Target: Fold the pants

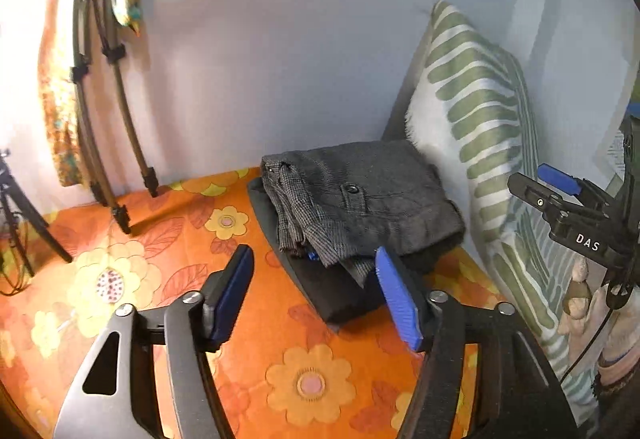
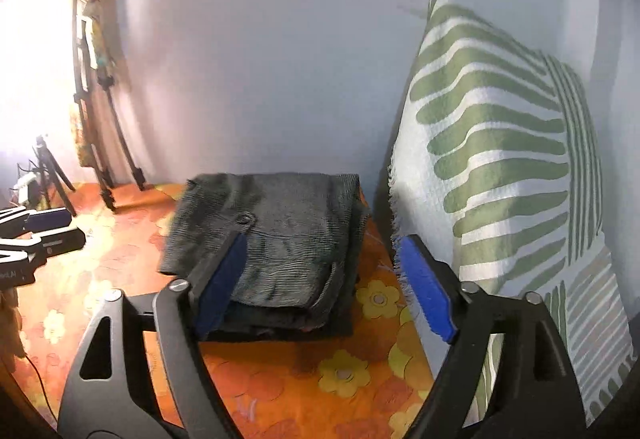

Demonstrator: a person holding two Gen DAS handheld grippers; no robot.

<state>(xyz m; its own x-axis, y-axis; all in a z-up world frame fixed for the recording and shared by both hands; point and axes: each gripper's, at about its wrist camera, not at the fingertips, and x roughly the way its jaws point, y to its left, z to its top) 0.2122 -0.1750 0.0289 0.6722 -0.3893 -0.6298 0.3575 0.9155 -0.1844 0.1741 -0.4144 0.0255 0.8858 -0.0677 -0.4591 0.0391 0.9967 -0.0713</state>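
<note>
Folded grey checked pants (image 1: 360, 199) lie on top of a folded black garment (image 1: 340, 291) on the orange flowered bedsheet (image 1: 160, 239), close to the back wall. My left gripper (image 1: 316, 279) is open and empty, just in front of the stack. The right gripper shows at the right edge of the left wrist view (image 1: 560, 191). In the right wrist view the grey pants (image 2: 276, 231) sit between the open fingers of my right gripper (image 2: 320, 279), which holds nothing. The left gripper shows at the left edge of the right wrist view (image 2: 44, 231).
A green and white striped pillow (image 1: 488, 127) leans against the wall to the right of the stack, also in the right wrist view (image 2: 504, 159). Folded tripod legs (image 1: 104, 111) lean on the wall at left. A small tripod (image 1: 16, 215) stands at far left.
</note>
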